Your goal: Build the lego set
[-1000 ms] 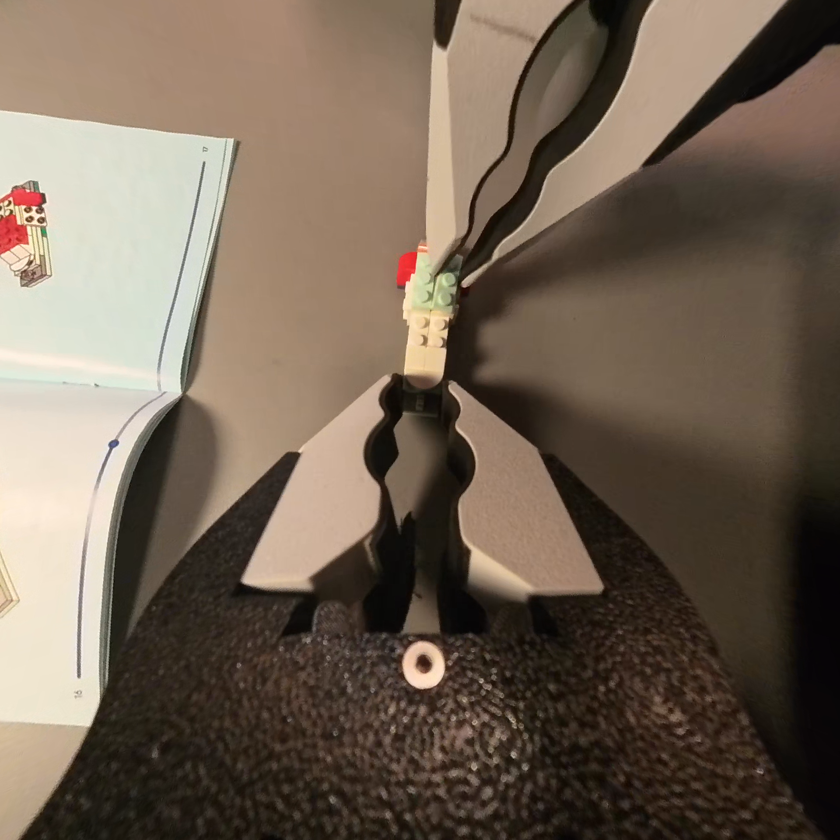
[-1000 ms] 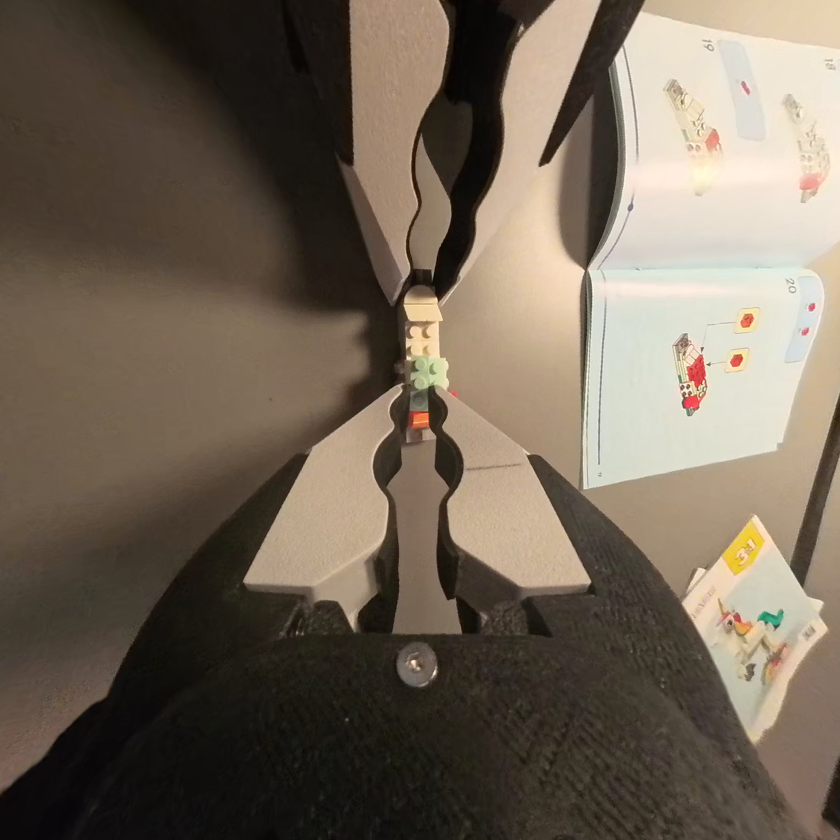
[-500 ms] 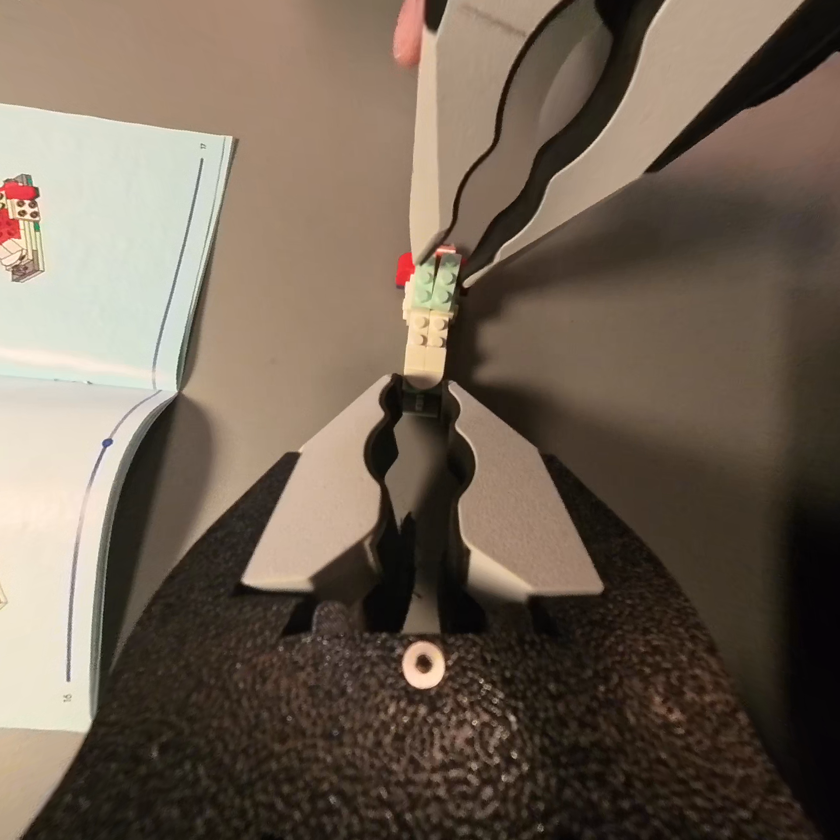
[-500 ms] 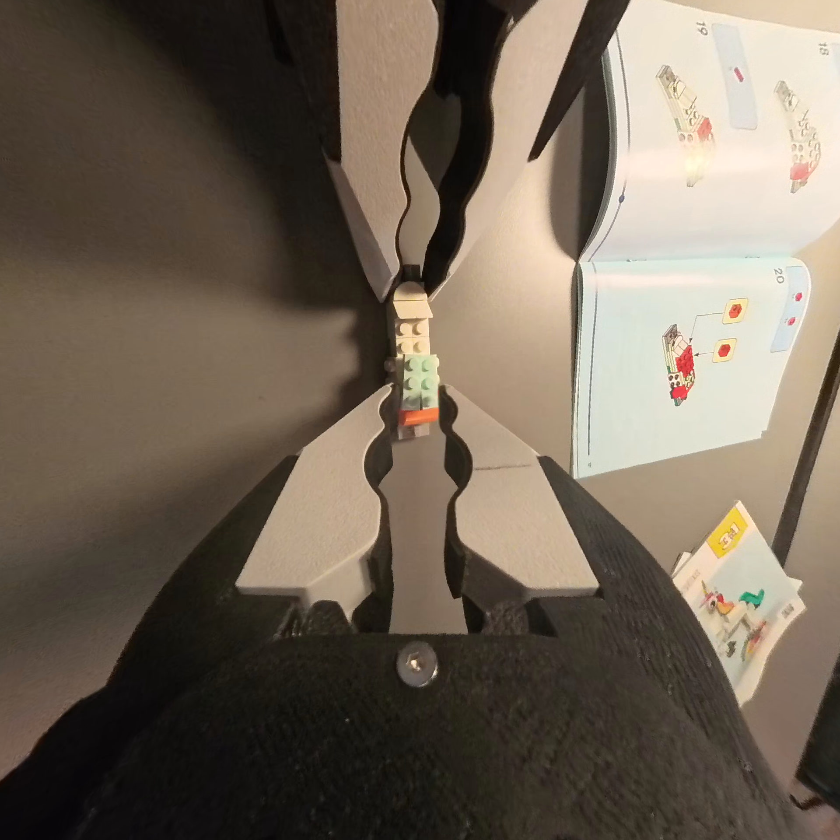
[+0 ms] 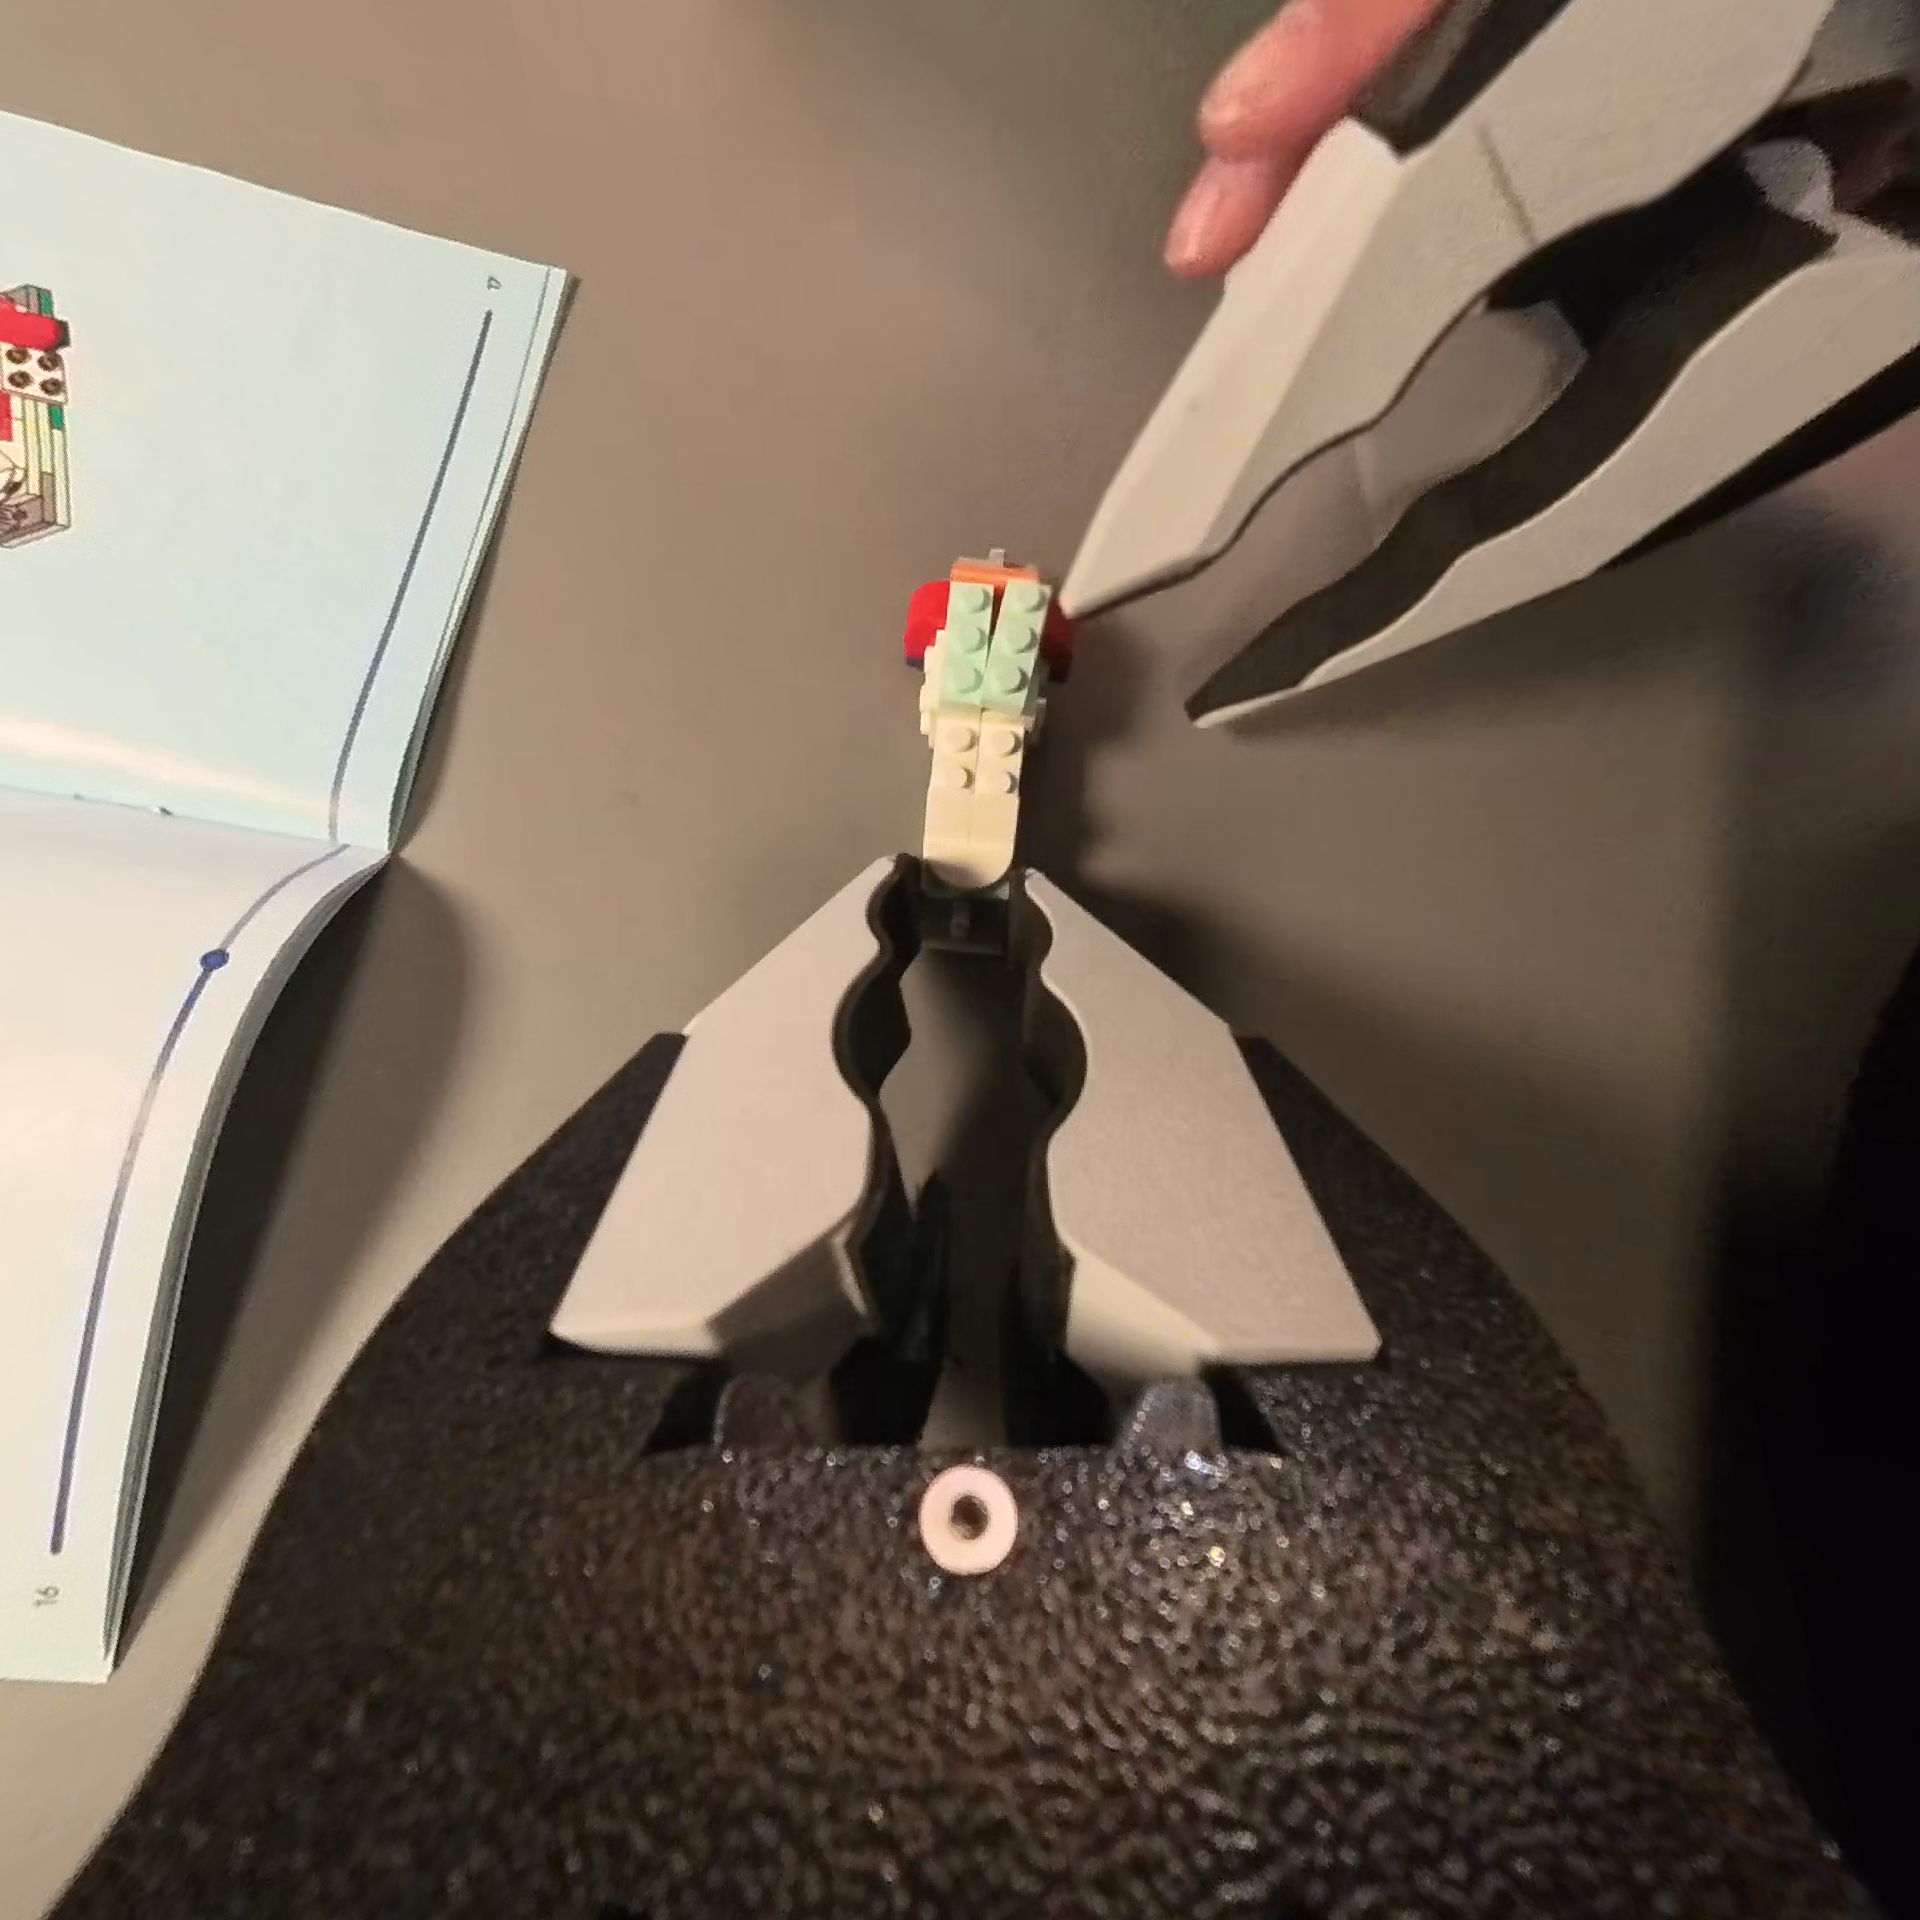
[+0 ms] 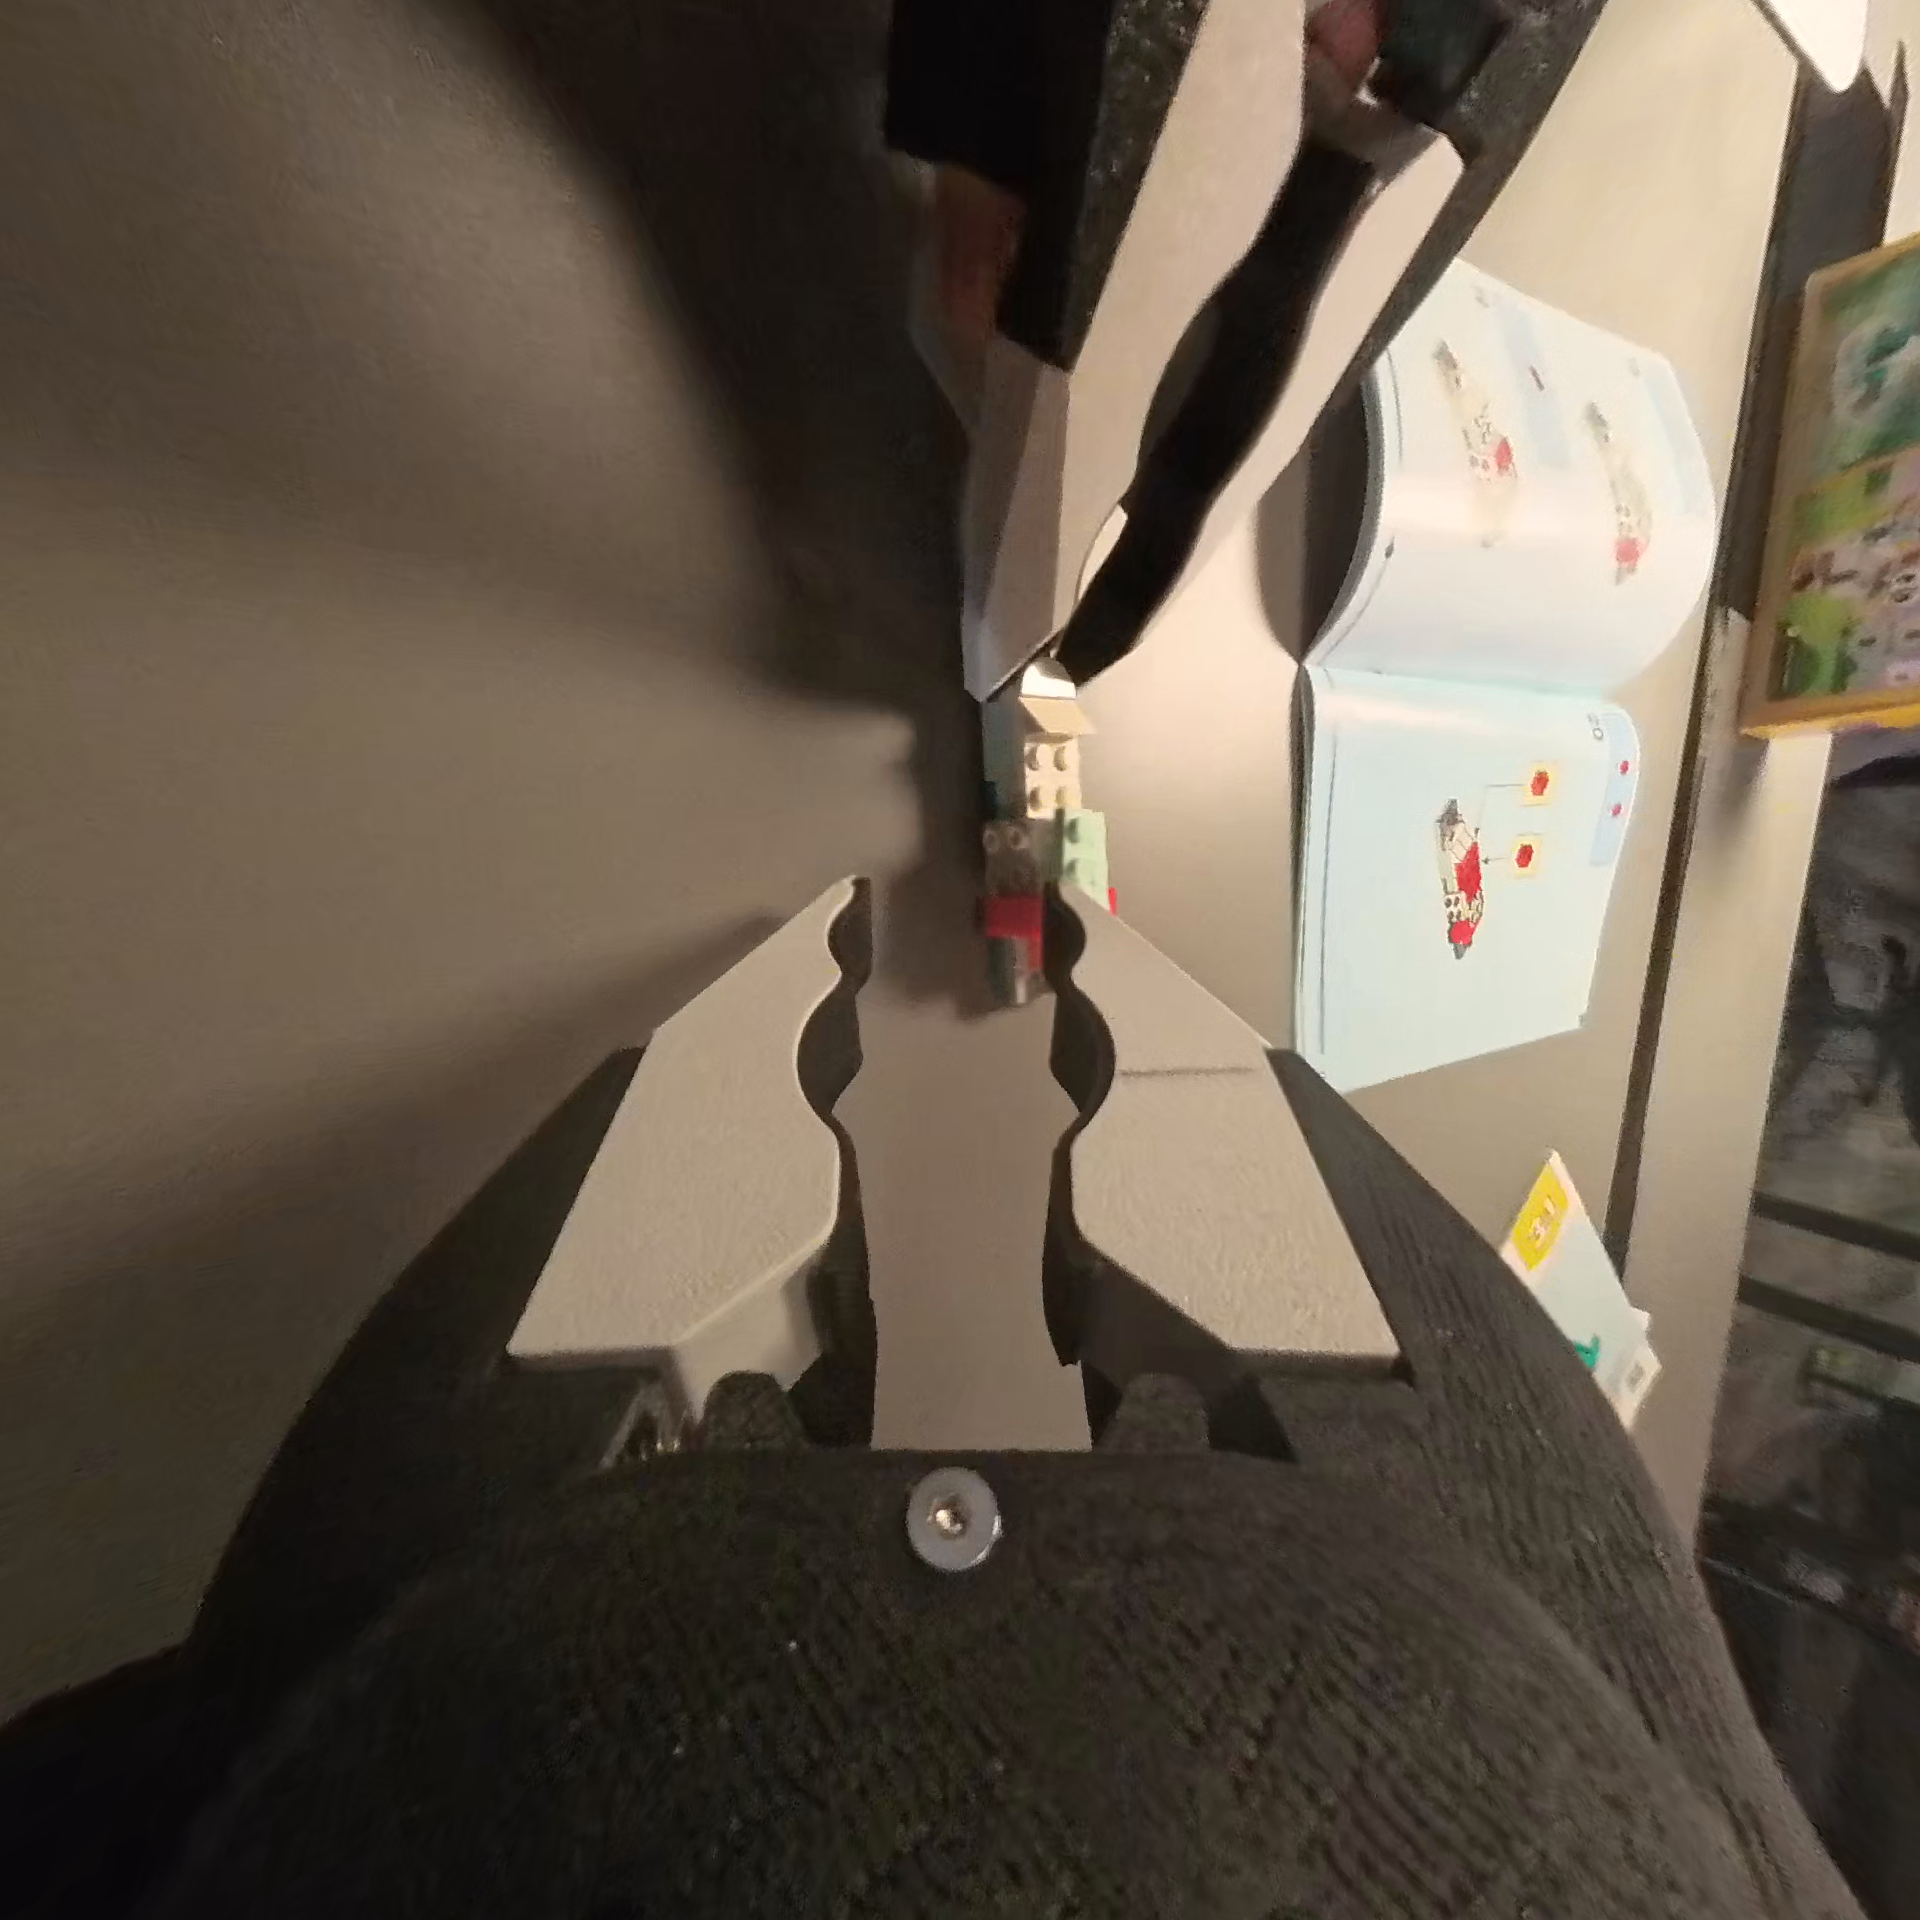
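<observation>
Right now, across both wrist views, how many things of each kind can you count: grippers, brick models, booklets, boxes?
Grippers: 2, left gripper and right gripper
Brick models: 1, the lego model
Booklets: 2, the open booklet and the small booklet
Boxes: 1, the box
Total: 6

Lego build (image 5: 982,727) – small stacked assembly, pinched at its cream end in the left gripper (image 5: 961,894) tips.

Sticks straight out past the tips: cream studded bricks nearest, mint-green bricks next, red pieces on both sides and an orange plate at the far end. Right gripper (image 6: 961,904) is spread – its right fingertip (image 6: 1070,914) touches the red end.
</observation>
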A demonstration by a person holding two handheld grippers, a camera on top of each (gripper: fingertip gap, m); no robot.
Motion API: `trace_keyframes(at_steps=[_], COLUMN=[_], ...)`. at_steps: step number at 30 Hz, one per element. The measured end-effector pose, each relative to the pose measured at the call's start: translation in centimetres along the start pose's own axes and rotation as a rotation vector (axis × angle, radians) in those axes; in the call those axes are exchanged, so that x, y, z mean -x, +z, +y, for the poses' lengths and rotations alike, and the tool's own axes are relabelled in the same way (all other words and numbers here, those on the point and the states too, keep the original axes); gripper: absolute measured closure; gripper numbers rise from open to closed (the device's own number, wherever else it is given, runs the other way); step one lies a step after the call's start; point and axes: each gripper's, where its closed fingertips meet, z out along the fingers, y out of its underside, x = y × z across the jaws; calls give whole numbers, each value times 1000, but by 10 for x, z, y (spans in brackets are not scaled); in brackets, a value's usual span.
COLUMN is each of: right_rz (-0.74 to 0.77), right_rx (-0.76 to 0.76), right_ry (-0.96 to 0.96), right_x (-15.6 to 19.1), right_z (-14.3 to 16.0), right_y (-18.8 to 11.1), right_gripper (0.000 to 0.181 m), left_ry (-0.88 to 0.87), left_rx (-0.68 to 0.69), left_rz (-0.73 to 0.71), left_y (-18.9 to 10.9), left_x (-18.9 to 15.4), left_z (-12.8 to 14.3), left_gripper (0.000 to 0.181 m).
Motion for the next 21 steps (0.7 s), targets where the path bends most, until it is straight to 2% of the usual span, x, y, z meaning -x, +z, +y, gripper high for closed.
trace_keyframes(at_steps=[1, 7, 15, 21], right_rz=[-4, 24, 23, 15], right_rx=[-1, 2, -9, -117], right_ry=[7, 24, 15, 212], right_x=[1, -6, -8, -22], right_z=[-1, -3, 1, -4], right_y=[0, 4, 6, -4], right_gripper=[150, 143, 145, 154], left_ry=[-1, 7, 18, 31], left_rx=[0, 2, 5, 7], left_rz=[0, -2, -2, -2], left_y=[0, 0, 0, 0], left_x=[0, 0, 0, 0], left_z=[0, 0, 1, 1], left_gripper=[167, 167, 167, 167])
